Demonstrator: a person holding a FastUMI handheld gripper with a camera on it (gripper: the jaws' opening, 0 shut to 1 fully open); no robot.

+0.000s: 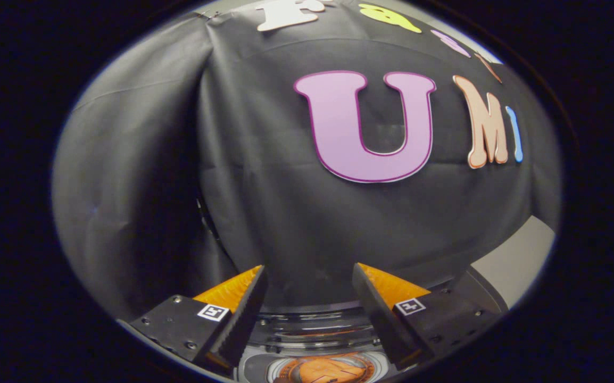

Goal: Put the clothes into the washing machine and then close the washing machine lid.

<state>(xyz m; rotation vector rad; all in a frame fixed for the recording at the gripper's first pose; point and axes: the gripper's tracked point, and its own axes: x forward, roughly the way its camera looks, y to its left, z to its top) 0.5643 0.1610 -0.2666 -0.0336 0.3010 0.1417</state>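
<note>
My gripper [308, 268] is open, with nothing held between its fingers. Low down between the fingers I see part of the washing machine [312, 325]: a dark curved rim with a clear, shiny band under it. Below that band is a round opening with something orange [324, 370] inside, which looks like cloth, though I cannot tell for sure. Whether the lid is up or down is not clear from here. The fingertips point above the machine towards the booth's black wall.
The black cloth wall [264, 202] hangs close ahead and folds into a corner [200, 159] to the left. A pale grey surface [520, 255] shows low on the right, beyond the right finger.
</note>
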